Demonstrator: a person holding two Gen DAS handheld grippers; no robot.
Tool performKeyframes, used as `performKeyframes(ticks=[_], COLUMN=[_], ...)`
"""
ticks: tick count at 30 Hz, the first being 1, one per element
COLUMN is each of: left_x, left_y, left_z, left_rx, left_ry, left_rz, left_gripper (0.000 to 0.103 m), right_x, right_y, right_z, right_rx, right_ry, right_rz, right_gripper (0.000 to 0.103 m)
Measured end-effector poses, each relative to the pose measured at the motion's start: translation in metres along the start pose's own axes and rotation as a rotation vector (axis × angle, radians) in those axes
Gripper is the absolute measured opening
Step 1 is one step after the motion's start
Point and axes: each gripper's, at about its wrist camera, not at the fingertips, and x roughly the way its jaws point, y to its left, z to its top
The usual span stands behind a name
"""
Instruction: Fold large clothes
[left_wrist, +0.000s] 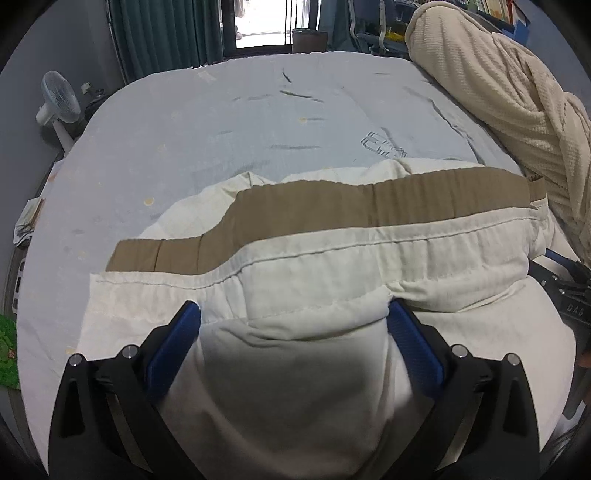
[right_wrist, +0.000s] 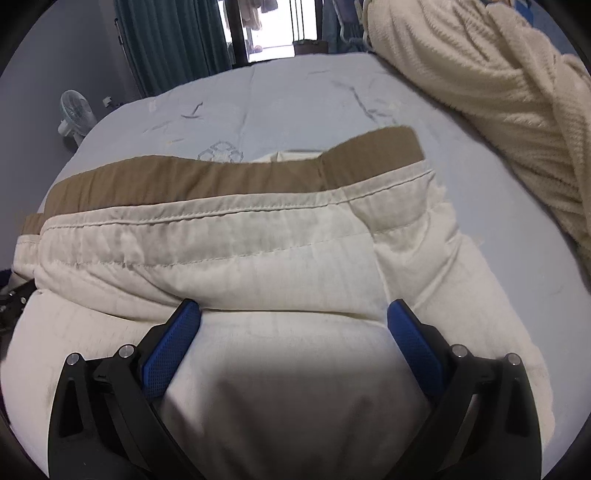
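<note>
I found the cream garment (left_wrist: 332, 266) lying on the bed (left_wrist: 221, 122), bunched at the near edge, with its tan band (left_wrist: 369, 203) running across the far side of the cloth and a stitched seam just below that band.

Left gripper (left_wrist: 293, 317): I saw its blue fingers (left_wrist: 173, 343) spread wide, one on each side of a raised fold of the cream cloth. The fingers touched the fabric at their tips but did not pinch it.

Right gripper (right_wrist: 293, 317): I saw its fingers (right_wrist: 173, 343) likewise spread, with a hump of the same garment (right_wrist: 258, 251) between them, not clamped. The tan band (right_wrist: 184, 177) lay beyond the tips.

A cream ribbed blanket (left_wrist: 509, 96) was heaped along the right side of the bed (it touched the end of the tan band in the left view). A white fan (left_wrist: 59, 99) stood on the floor beside the bed, near the green curtain (left_wrist: 166, 33).
</note>
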Motion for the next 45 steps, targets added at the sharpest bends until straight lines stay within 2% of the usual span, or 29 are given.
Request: performKeyframes(ticks=[24, 29, 32, 34, 35, 36, 38, 40, 41, 45], left_x=[0.010, -0.021, -0.061, -0.082, -0.084, -0.082, -0.063, -0.047, -0.044, -0.031], left_y=[0.006, 0.013, 0.024, 0.033, 0.038, 0.042, 0.045, 0.050, 0.054, 0.071], left_z=[-0.014, -0.029, -0.041, -0.042, -0.041, -0.038, -0.035, -0.038, -0.039, -0.052], left_rx=[-0.018, -0.057, -0.092, -0.096, -0.105, -0.110, -0.059, -0.061, -0.080, -0.189], left_ry=[-0.037, -0.115, -0.212, -0.248, -0.240, -0.222, -0.134, -0.074, -0.073, -0.131], left_rz=[-0.006, -0.027, -0.082, -0.053, -0.027, 0.004, 0.126, 0.107, 0.102, 0.150], left_gripper=[0.098, 0.095, 0.095, 0.095, 0.095, 0.095, 0.095, 0.095, 0.096, 0.097], right_x=[0.014, 0.002, -0.024, -0.038, -0.038, -0.035, -0.016, -0.002, 0.002, 0.020], right_y=[-0.001, -0.003, -0.011, -0.017, -0.019, -0.021, -0.030, -0.040, -0.040, -0.035], right_z=[-0.005, -0.008, -0.007, -0.005, -0.004, -0.002, 0.004, 0.011, 0.014, 0.023], right_rx=[0.003, -0.002, -0.016, -0.032, -0.041, -0.047, -0.031, 0.014, 0.017, 0.004], right_ry=[-0.011, -0.004, -0.043, -0.097, -0.104, -0.097, -0.042, -0.011, -0.008, -0.014], right_rz=[0.018, 0.043, 0.069, 0.045, 0.024, -0.002, -0.032, -0.011, -0.011, -0.039], right_gripper=[0.097, 0.096, 0.092, 0.092, 0.092, 0.092, 0.091, 0.093, 0.095, 0.097])
